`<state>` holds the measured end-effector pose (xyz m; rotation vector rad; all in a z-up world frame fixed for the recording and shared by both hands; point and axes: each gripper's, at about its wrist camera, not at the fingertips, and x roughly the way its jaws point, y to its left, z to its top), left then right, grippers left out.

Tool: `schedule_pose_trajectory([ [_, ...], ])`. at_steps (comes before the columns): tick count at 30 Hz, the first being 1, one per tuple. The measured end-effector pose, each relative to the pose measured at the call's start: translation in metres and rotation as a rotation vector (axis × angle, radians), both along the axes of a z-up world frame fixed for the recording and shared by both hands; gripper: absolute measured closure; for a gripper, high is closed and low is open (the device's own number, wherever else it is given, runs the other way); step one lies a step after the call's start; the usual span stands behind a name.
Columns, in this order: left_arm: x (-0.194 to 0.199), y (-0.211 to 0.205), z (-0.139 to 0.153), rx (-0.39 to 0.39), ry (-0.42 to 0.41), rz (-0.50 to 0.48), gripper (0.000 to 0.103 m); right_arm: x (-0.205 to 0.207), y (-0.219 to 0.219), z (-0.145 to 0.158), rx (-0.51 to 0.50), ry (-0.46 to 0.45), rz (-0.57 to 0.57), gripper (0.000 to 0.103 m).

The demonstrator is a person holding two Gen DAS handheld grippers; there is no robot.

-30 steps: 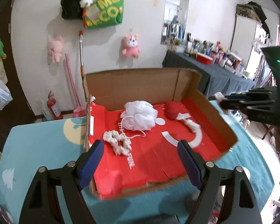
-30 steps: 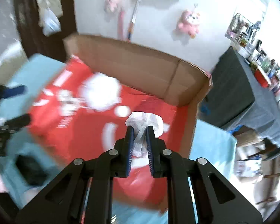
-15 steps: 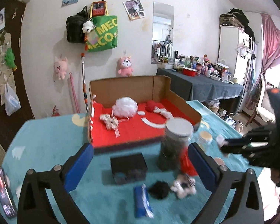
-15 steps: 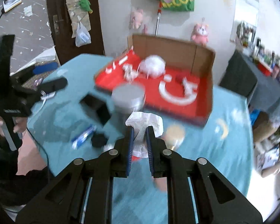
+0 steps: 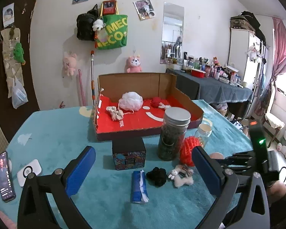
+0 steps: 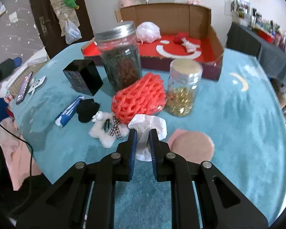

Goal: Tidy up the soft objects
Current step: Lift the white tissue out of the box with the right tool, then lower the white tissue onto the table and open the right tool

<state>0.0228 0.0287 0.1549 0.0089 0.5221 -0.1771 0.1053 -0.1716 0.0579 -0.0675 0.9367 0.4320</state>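
Fingers of your left gripper [image 5: 143, 168] stand as wide apart as they go, with nothing between the blue pads, and that view looks across the turquoise table [image 5: 53, 133] at the soft things left outside the box. Straight ahead and just past the tips lie a blue tissue pack [image 5: 139, 187], long axis pointing away from you, a black pom-pom [image 5: 157, 176] just right of it, and a small white plush lamb [image 5: 181, 176] right again, lying on its side. Behind them stand a black box [image 5: 128, 155], a tall jar [image 5: 173, 133] and an orange foam net [image 5: 188, 150] leaning by it; farther back is the red-floored cardboard box [image 5: 139, 122], which already holds a white bath puff [image 5: 131, 101], a cream scrunchie [image 5: 114, 113] and a red one [image 5: 156, 101]. In the right wrist view, your right gripper [image 6: 143, 143] has its fingers nearly closed on a crumpled white cloth [image 6: 147, 125], which rises above the tips and hangs below them; it points down at the table just this side of the orange net, with the lamb just left of the tips and a pink round pad [image 6: 190, 145] just right. The red-floored box lies well ahead, beyond both jars [image 6: 184, 87]. Judging from this, the held cloth has to travel forward over the jars to reach the box, while your empty left gripper is the one lined up on the pack and pom-pom.
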Motion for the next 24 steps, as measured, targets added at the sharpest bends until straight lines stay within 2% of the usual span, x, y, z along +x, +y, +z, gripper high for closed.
schedule_pose_trajectory([
  [4, -0.01, -0.003, 0.006, -0.009, -0.011, -0.01, 0.0, -0.001, 0.004, -0.008, -0.045, -0.017, -0.008, 0.089],
  [9, -0.015, -0.006, -0.013, -0.026, 0.012, -0.022, 0.0, -0.005, 0.004, -0.01, -0.043, -0.04, -0.013, 0.085],
  [12, -0.014, -0.006, -0.031, -0.042, 0.034, -0.022, 0.0, -0.008, 0.004, -0.01, -0.044, -0.058, -0.019, 0.073],
  [15, -0.01, -0.006, -0.05, -0.074, 0.062, -0.029, 0.0, -0.014, 0.002, -0.009, -0.044, -0.1, -0.035, 0.034],
  [21, -0.004, -0.006, -0.084, -0.122, 0.096, -0.02, 0.0, -0.039, -0.006, -0.004, -0.014, -0.214, -0.128, 0.034],
  [24, -0.004, -0.009, -0.098, -0.122, 0.092, -0.009, 0.0, -0.057, -0.011, -0.005, -0.013, -0.287, -0.202, 0.029],
])
